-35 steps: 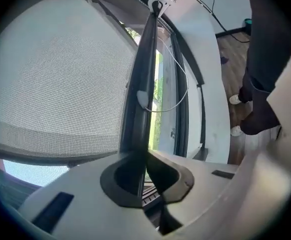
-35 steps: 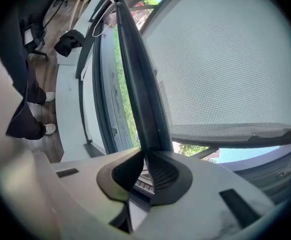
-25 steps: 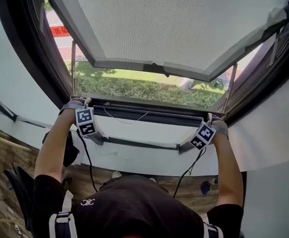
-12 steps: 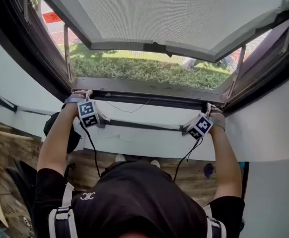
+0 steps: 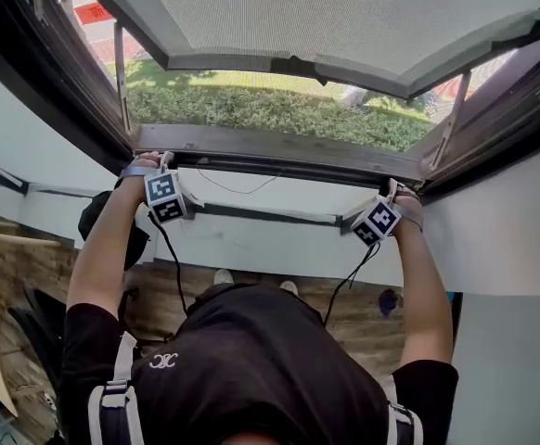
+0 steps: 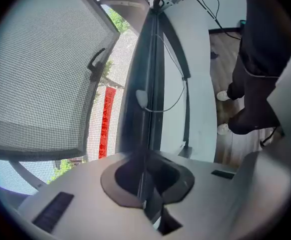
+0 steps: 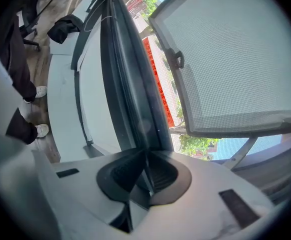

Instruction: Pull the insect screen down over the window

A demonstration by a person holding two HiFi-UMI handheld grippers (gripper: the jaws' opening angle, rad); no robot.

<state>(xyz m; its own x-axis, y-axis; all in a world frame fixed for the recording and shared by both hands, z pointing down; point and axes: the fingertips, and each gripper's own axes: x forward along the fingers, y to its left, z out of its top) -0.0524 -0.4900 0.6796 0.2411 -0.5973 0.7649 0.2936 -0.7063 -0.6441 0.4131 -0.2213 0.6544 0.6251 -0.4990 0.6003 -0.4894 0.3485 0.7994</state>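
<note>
Grey plastic comes first. My left gripper [image 6: 146,176] is pinched tight on the dark bar [image 6: 146,79], its edge caught between the pads. My right gripper [image 7: 146,171] is clamped the same way on the bar's other end. I have one at each lower corner of the window. Just under the bar lies the white sill [image 5: 270,244]. Above the bar the screen [image 6: 55,79] stretches over the opening. Through its mesh I see the sash [image 5: 344,17] swung outward, and beyond it the lawn [image 5: 251,109]. I judge this to be the last stretch of the pull: the bar sits low, near the bottom frame, though I cannot tell if it has seated. Next I should hold both ends level and press down evenly until it catches. Only then should my fingers part.
</note>
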